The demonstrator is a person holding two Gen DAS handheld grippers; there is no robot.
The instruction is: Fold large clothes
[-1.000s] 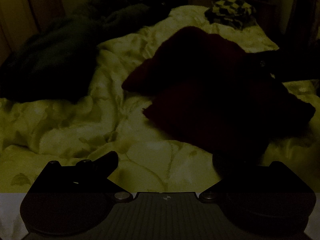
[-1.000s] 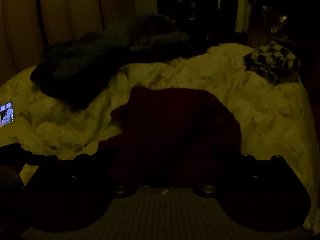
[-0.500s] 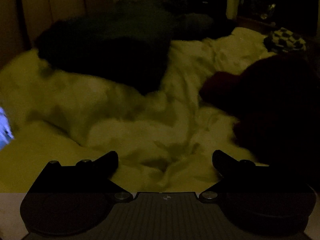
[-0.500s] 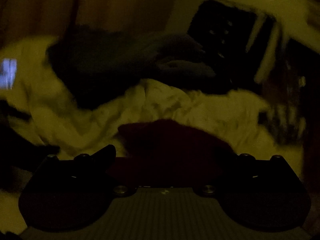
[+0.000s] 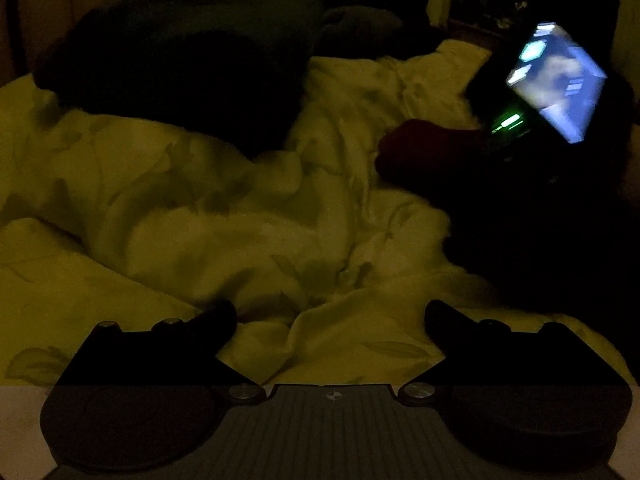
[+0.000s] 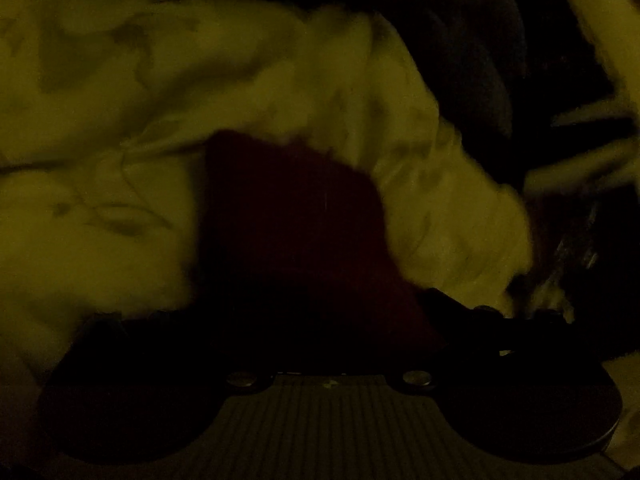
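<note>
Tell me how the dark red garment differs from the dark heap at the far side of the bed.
Colour: the red garment is deep maroon; the dark heap looks greenish black. Place: in the left wrist view the red garment lies to the right, the dark heap farther back on the left. Bulk: the dark heap spreads wider and mounds higher than the red garment. Both lie rumpled and unfolded on the pale duvet.

Left gripper: angled down, jaws wide apart, both fingertips clear in the left wrist view, nothing between them. Right gripper: angled down, view dark and blurred. Jaws have just been closing; dark red cloth lies between them. Whether the pads press on it cannot be told. Only the right finger shows.
</note>
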